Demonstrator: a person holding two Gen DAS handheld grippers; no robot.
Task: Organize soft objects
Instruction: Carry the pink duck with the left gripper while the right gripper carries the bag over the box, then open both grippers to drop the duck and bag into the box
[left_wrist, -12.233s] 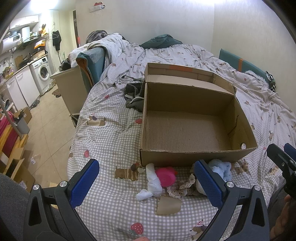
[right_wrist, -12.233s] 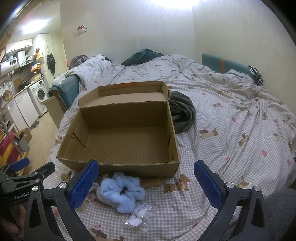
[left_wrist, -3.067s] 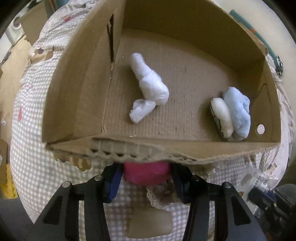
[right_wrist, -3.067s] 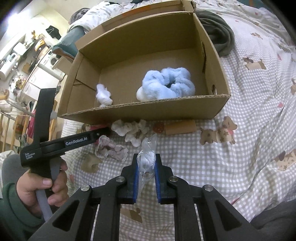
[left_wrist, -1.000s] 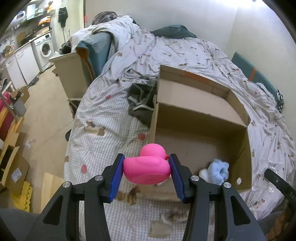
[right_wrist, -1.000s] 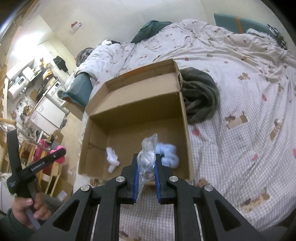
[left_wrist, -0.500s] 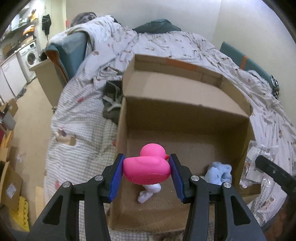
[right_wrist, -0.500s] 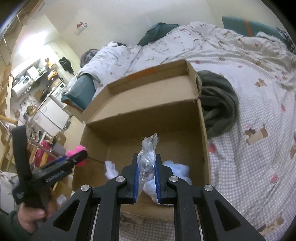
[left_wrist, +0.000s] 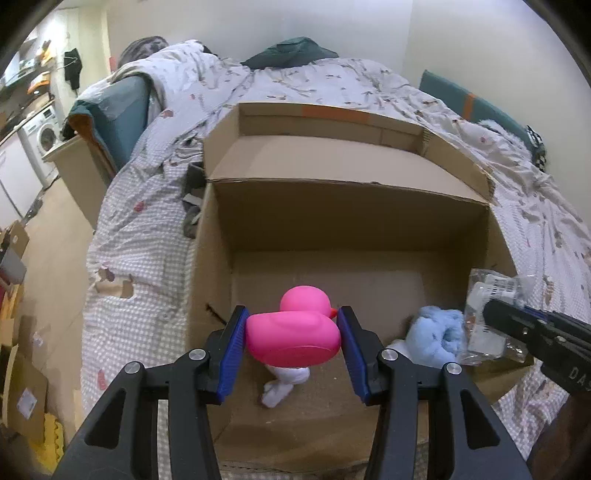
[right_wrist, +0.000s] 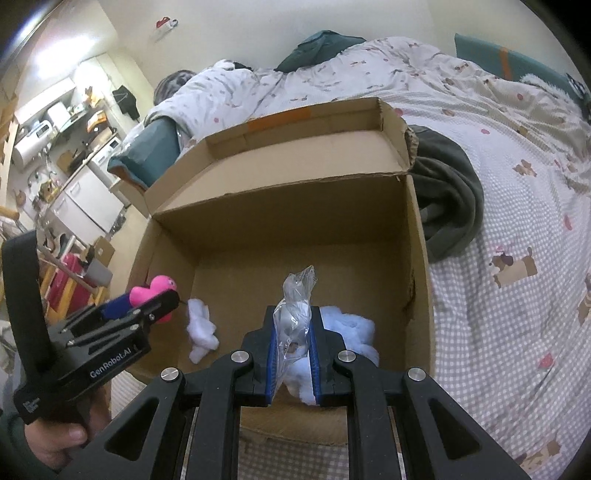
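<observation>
The left tool was clamped on the duck by its flanks, hovering over the box. It looked light and squishy, so the fat body seemed the best grip. The right tool pinched a crinkly, slippery-looking bag mid-body above the blue fluff. The box sat on a soft bed, so probably wobbly, in a cluttered room.

Right tongs pinch a clear plastic bag above the cardboard box.
</observation>
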